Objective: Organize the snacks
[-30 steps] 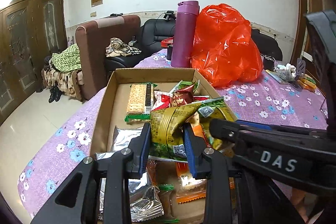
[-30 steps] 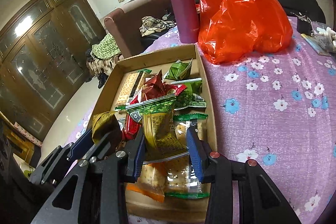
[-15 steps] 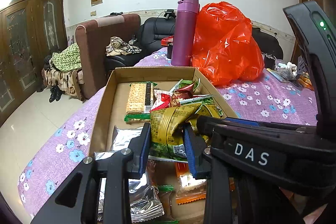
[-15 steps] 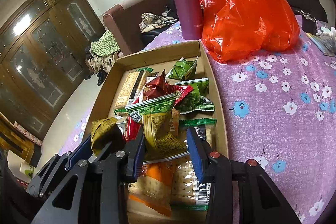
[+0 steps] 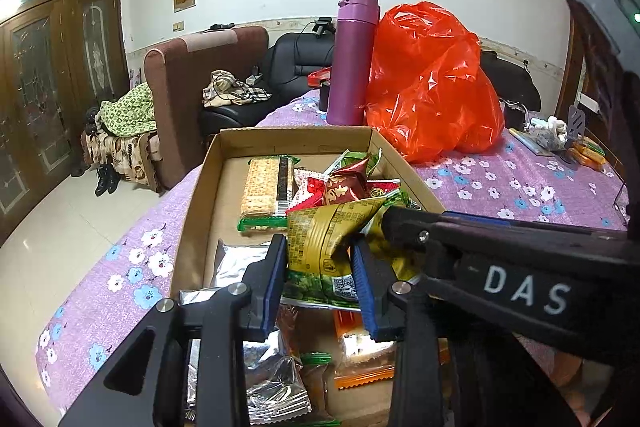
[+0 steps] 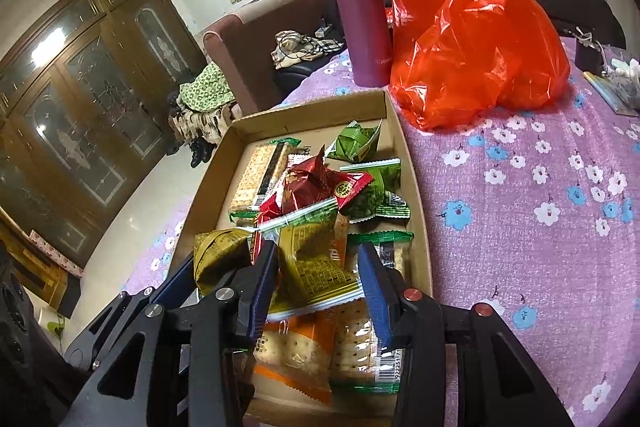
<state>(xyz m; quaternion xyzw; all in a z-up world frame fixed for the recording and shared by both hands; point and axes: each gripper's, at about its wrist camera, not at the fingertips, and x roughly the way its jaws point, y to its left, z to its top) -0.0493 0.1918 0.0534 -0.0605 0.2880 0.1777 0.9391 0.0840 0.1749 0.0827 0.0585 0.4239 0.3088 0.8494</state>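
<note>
A shallow cardboard box (image 5: pixel 192 211) on the purple flowered cloth holds several snack packets: crackers (image 5: pixel 262 187), red wrappers (image 6: pixel 308 187) and green ones (image 6: pixel 356 147). My left gripper (image 5: pixel 320 267) hangs over the near half of the box, with its blue pads on a crumpled gold packet (image 5: pixel 320 231). Its jaws are opening slightly. My right gripper (image 6: pixel 318 275) is just to the right, and a gold-and-green packet (image 6: pixel 316 263) sits between its pads. Those jaws are opening too. The right gripper's finger (image 5: pixel 440 239) crosses in front of the left one. The left gripper's gold packet (image 6: pixel 218 255) also shows in the right wrist view.
A purple bottle (image 5: pixel 352 59) and a red plastic bag (image 5: pixel 428 83) stand just behind the box. Small items (image 5: pixel 552 135) lie at the table's far right. Armchairs (image 5: pixel 200 75) and a tiled floor are off the table's left edge. Flowered cloth (image 6: pixel 540 227) spreads right of the box.
The right gripper's jaws stand a little wider and its packet has tilted between them. The right gripper shifted slightly sideways in the left wrist view. The left gripper kept still.
</note>
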